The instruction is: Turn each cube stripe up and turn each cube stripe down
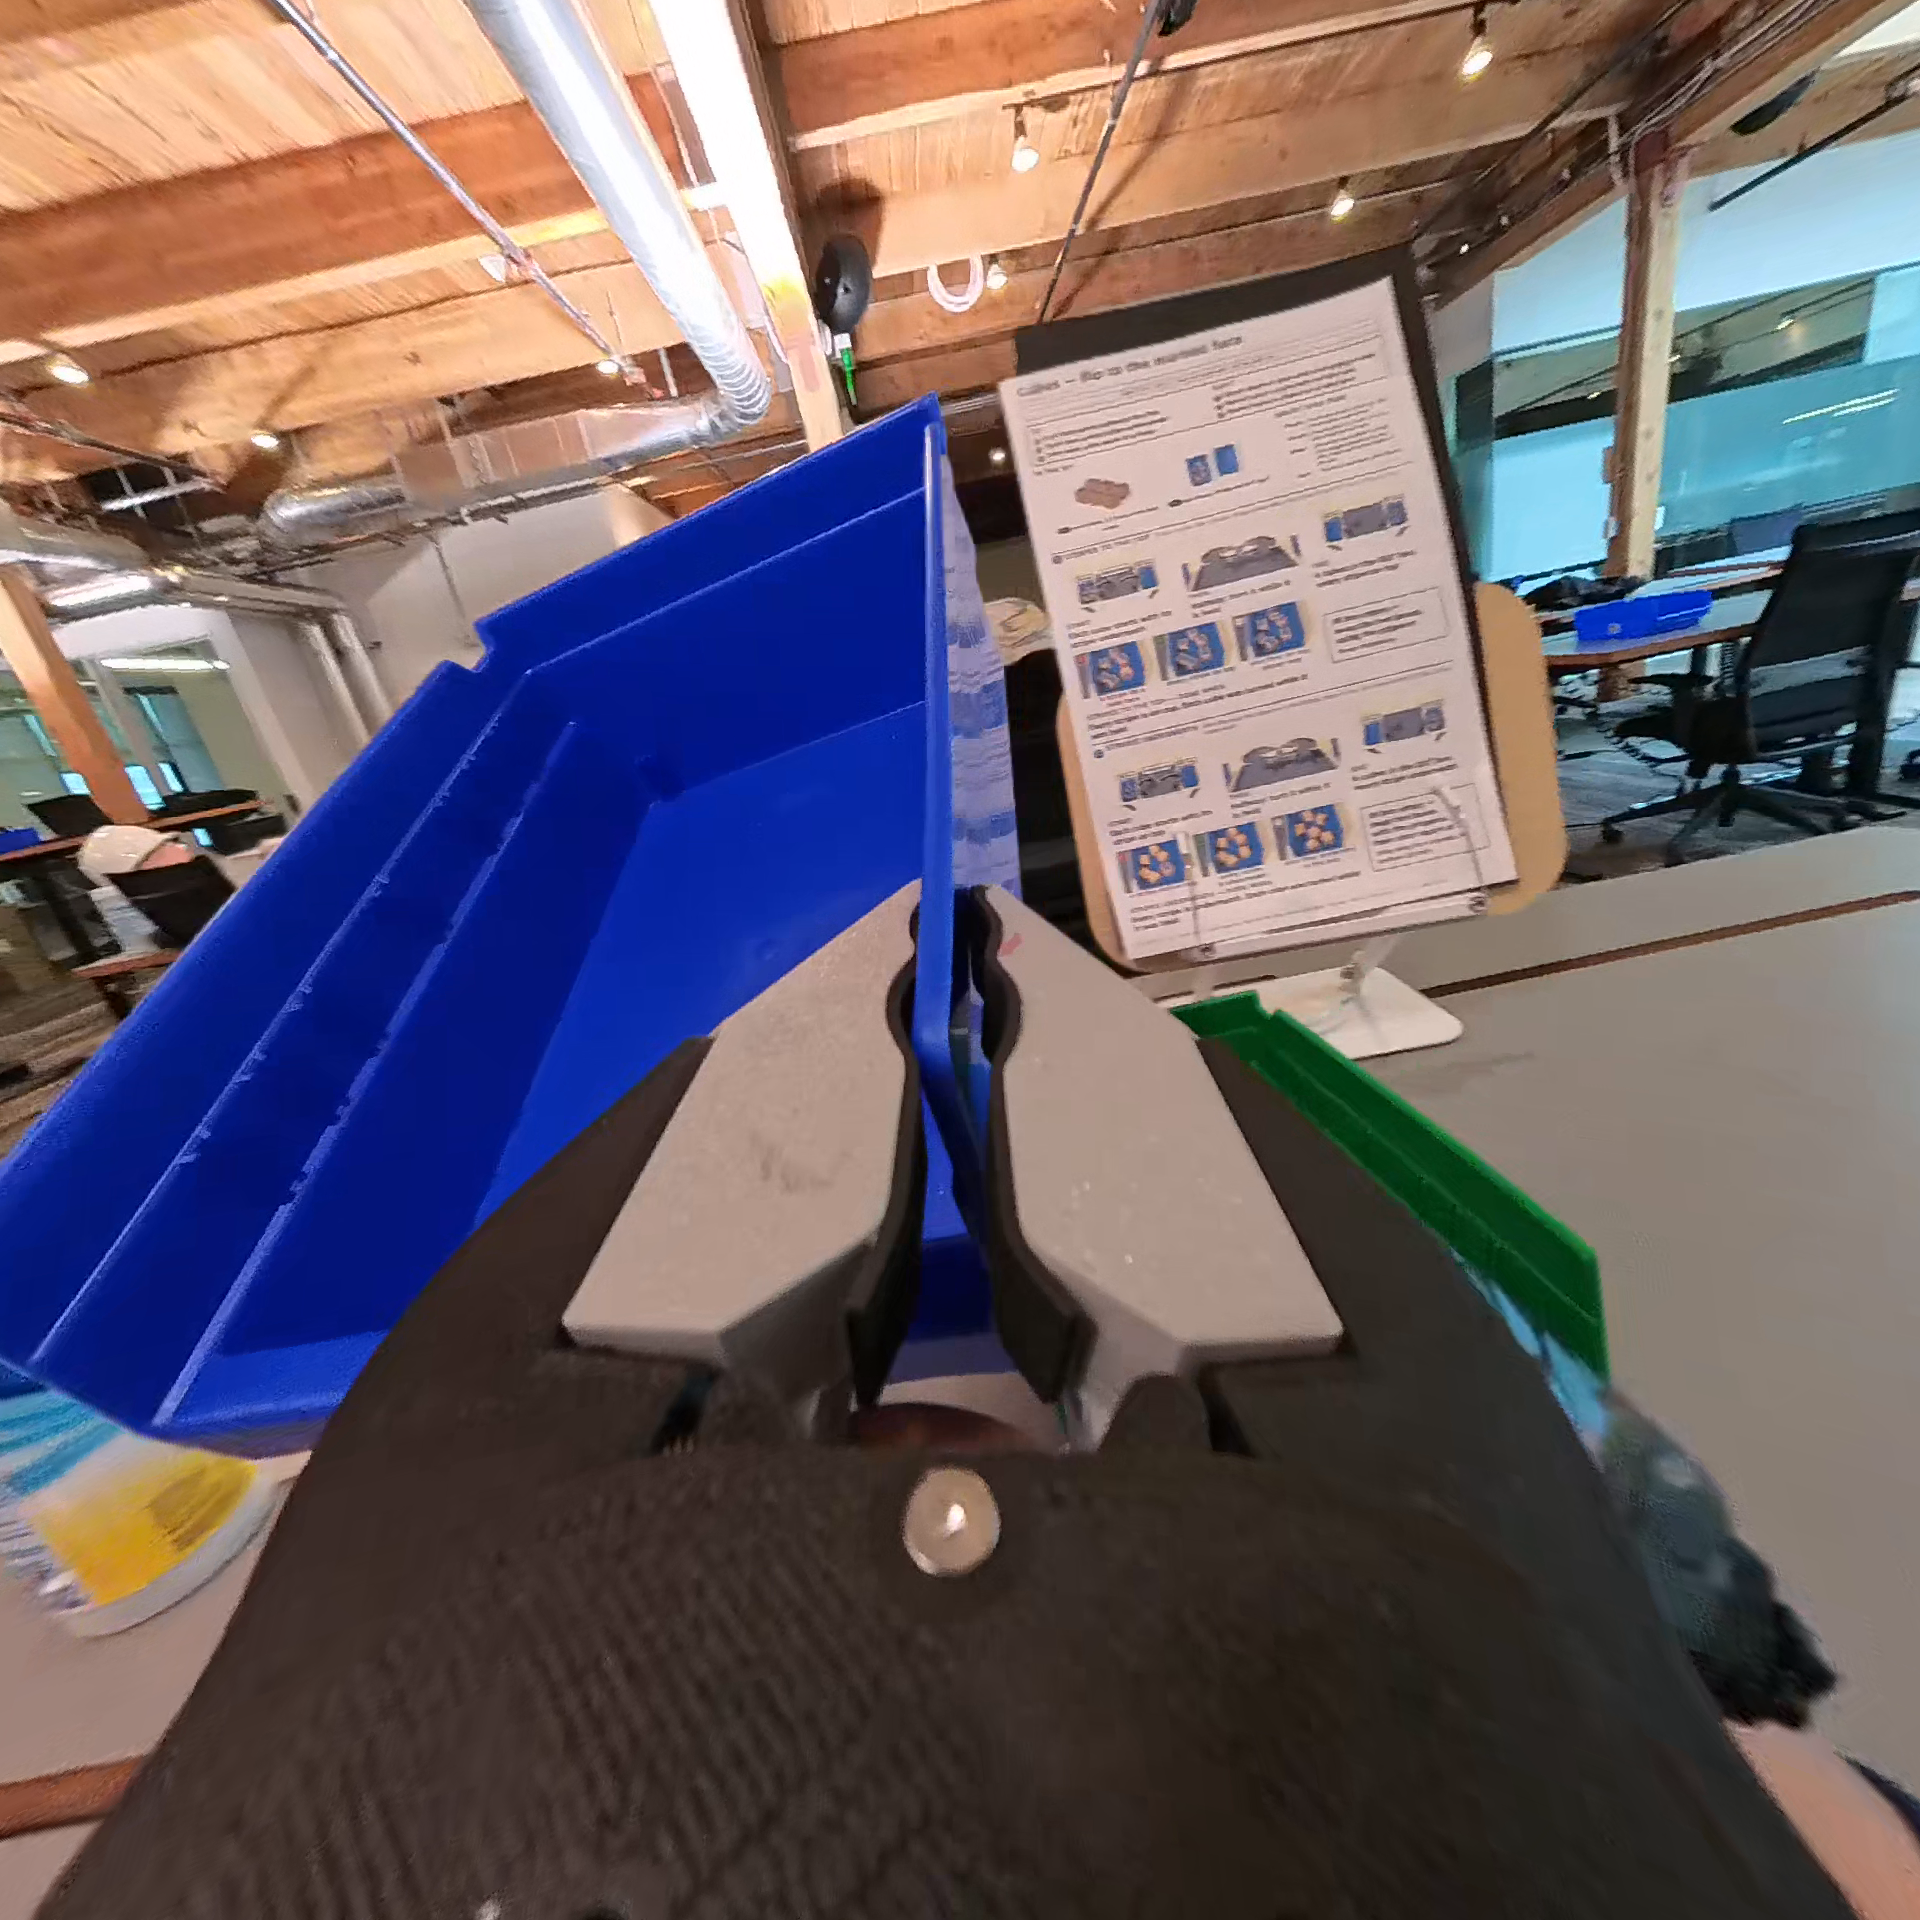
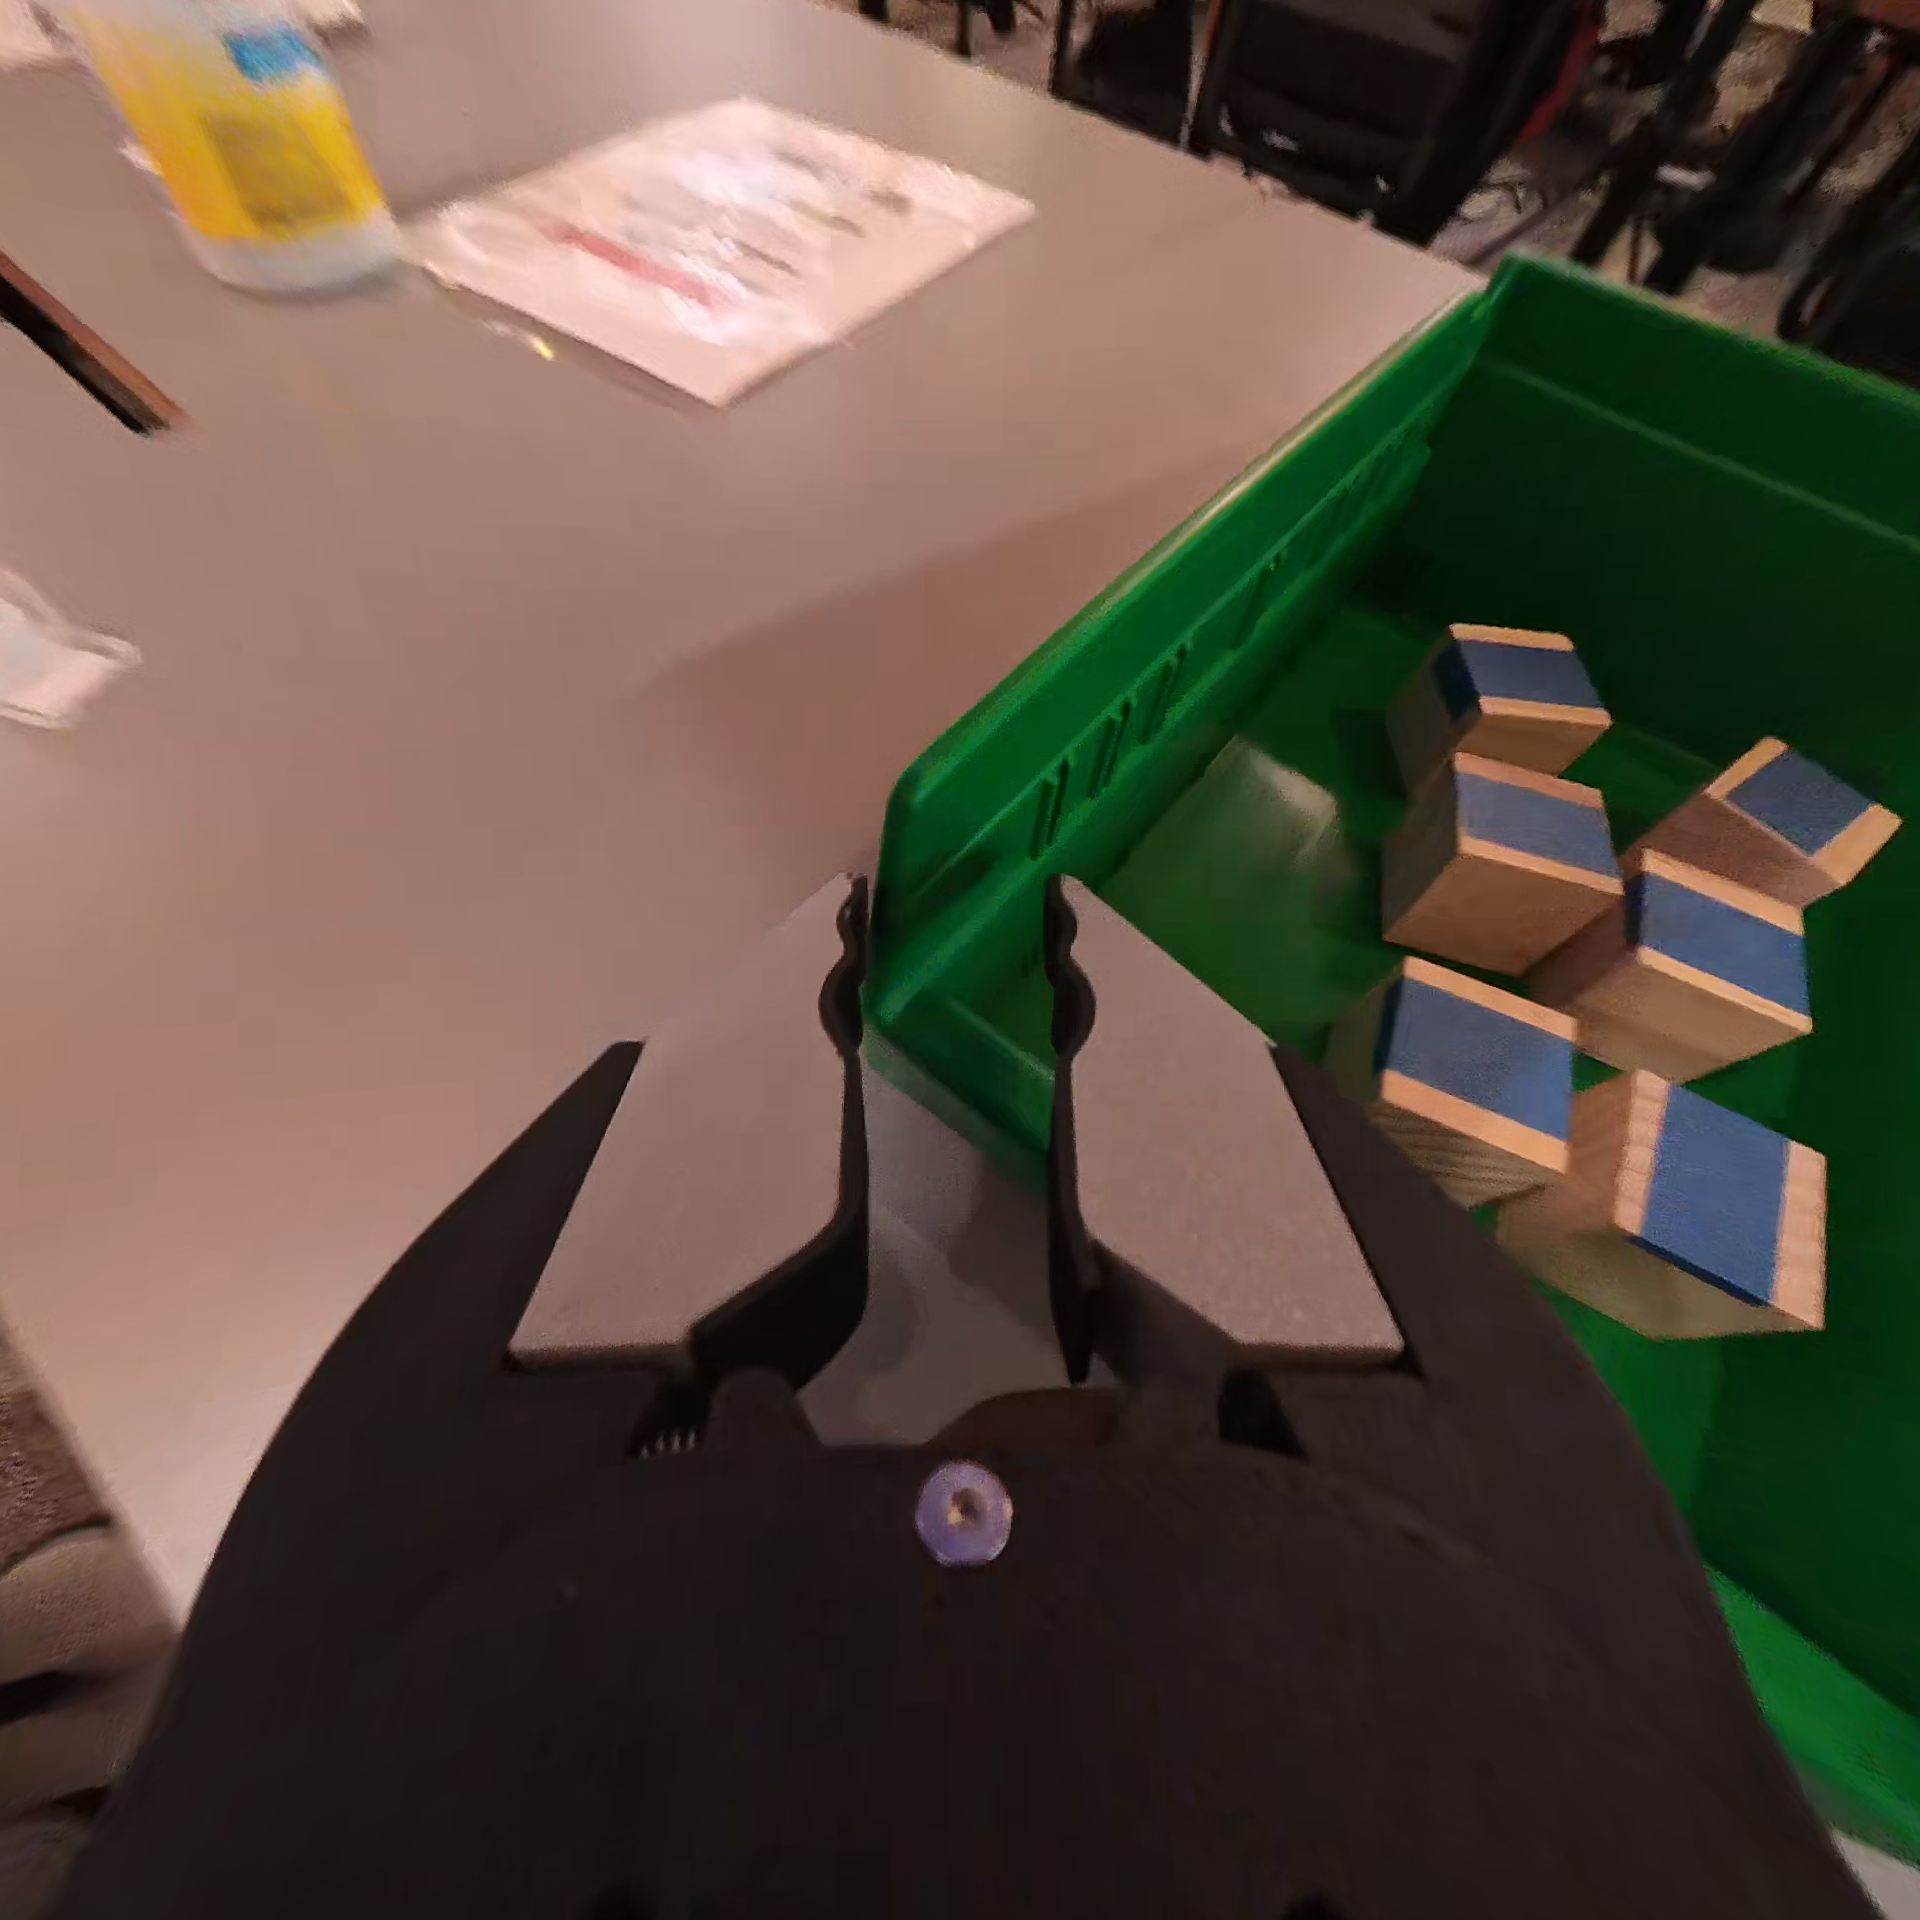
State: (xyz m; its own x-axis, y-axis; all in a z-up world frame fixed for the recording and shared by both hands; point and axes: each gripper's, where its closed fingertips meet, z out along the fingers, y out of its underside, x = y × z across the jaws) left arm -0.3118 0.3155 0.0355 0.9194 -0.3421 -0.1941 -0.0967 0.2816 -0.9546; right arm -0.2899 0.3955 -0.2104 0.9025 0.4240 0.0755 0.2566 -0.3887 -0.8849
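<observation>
Six blue-striped wooden cubes (image 2: 1590, 966) clustered in green bin (image 2: 1143, 665)

The blue bin (image 1: 665, 935) pinched in the left tool (image 1: 951, 914) is looking like smooth, glossy plastic, as is the green bin (image 2: 1195, 665) at the right tool (image 2: 956, 914). Inside it, to that tool's right, the cubes (image 2: 1496, 862) are showing pale bare wood with matt blue stripes. Both tools' fingers (image 1: 790, 1122) are appearing matt grey and finely grained, over a smooth matt grey table (image 2: 468, 623).

Left wrist view bright, lit by ceiling spotlights (image 1: 1023, 156), fisheye bend at edges. Right wrist view dimmer, motion-blurred; sheen on worktop (image 2: 468, 623), bottle (image 2: 260, 156) smeared.
</observation>
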